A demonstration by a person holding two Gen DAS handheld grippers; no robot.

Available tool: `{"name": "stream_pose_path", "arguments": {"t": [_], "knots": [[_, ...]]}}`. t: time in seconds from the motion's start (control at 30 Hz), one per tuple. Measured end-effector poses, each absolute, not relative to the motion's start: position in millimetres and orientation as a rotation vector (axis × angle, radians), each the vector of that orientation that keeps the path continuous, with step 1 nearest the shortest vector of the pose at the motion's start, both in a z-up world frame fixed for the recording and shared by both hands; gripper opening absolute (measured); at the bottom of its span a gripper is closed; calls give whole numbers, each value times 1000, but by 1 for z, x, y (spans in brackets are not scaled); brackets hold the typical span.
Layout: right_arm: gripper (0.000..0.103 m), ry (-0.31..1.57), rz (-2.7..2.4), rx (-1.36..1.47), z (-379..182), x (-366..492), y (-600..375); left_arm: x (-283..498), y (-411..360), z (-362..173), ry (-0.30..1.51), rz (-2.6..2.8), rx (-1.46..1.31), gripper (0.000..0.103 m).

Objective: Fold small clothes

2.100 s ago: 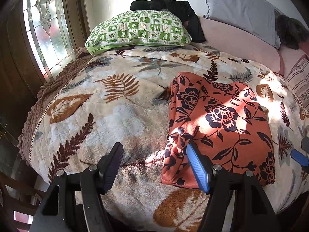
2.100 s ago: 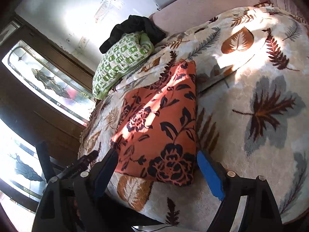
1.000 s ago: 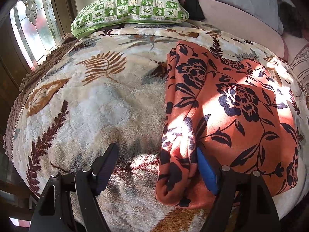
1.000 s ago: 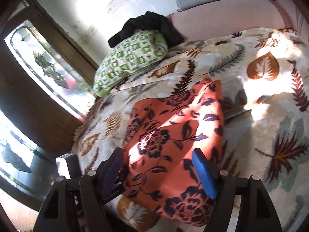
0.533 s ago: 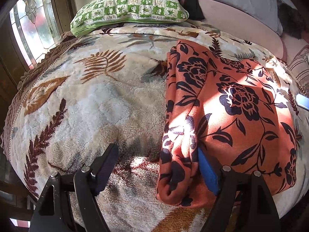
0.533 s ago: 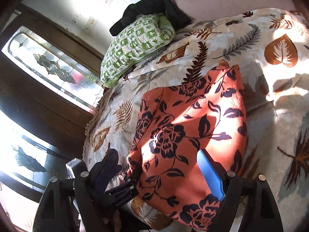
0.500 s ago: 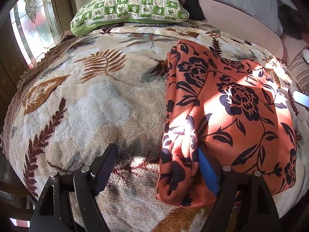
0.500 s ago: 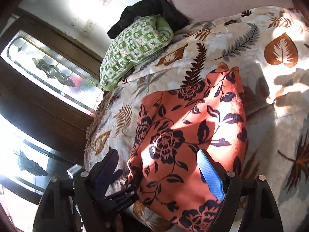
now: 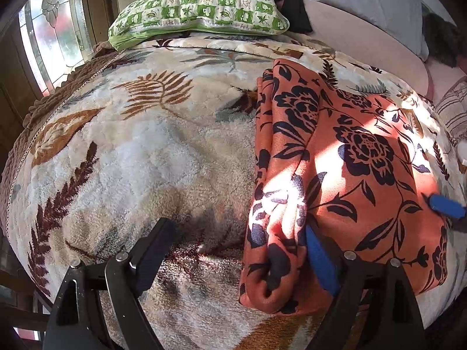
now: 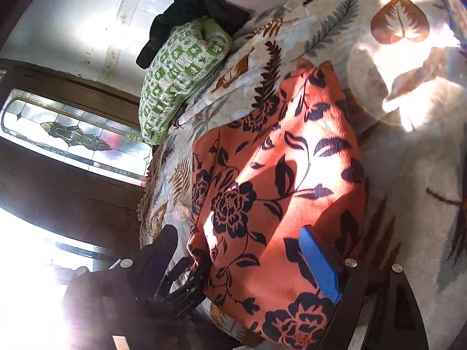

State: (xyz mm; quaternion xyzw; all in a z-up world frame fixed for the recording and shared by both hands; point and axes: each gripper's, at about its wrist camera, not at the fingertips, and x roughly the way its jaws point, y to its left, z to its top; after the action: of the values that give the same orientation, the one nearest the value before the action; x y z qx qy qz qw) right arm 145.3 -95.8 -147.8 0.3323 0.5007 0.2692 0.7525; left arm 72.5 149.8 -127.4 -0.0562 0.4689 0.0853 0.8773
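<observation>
An orange garment with dark flowers [image 9: 350, 160] lies folded into a rectangle on the leaf-patterned blanket [image 9: 131, 151]. My left gripper [image 9: 238, 255] straddles its rolled near-left edge. Its jaws are opening: the blue pad lies against the fold and the black finger [image 9: 154, 250] rests apart on the blanket. In the right wrist view my right gripper [image 10: 238, 259] stands open over the garment [image 10: 277, 175] at its near end, blue pad on the cloth and black finger off the edge. The right gripper's blue pad [image 9: 446, 205] also shows at the garment's right side in the left wrist view.
A green checked pillow [image 9: 198, 8] lies at the head of the bed with a black garment [image 9: 289, 3] behind it and a grey pillow [image 9: 364, 0] to its right. A stained-glass window [image 9: 55, 29] flanks the left. The bed's edge drops off just below both grippers.
My right gripper came down closer to the garment and rolled, so its blue pad now sits on the cloth. The left gripper stayed put with its jaws a little wider.
</observation>
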Motion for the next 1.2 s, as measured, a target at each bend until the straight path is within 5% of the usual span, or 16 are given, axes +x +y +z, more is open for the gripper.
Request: {"name": "stream_pose_path", "arguments": {"t": [0.27,0.4,0.6,0.73,1.2], "knots": [[88,1069,661,702,-135,122,-81,71,149,-127,975,186,-111,89],[88,1124,629,723,-171,111,-85,70,148,-127,970,184,-97,89],[88,1042,670,705,-139,92,-88,70,148,-127,970,185,-109,89],[88,1127,604,743,-176,97,-93,68,149,-127,965,176,-109,89],[88,1060,576,642,-131,164,-86,68,151,-128,961,157,-128,89]]}}
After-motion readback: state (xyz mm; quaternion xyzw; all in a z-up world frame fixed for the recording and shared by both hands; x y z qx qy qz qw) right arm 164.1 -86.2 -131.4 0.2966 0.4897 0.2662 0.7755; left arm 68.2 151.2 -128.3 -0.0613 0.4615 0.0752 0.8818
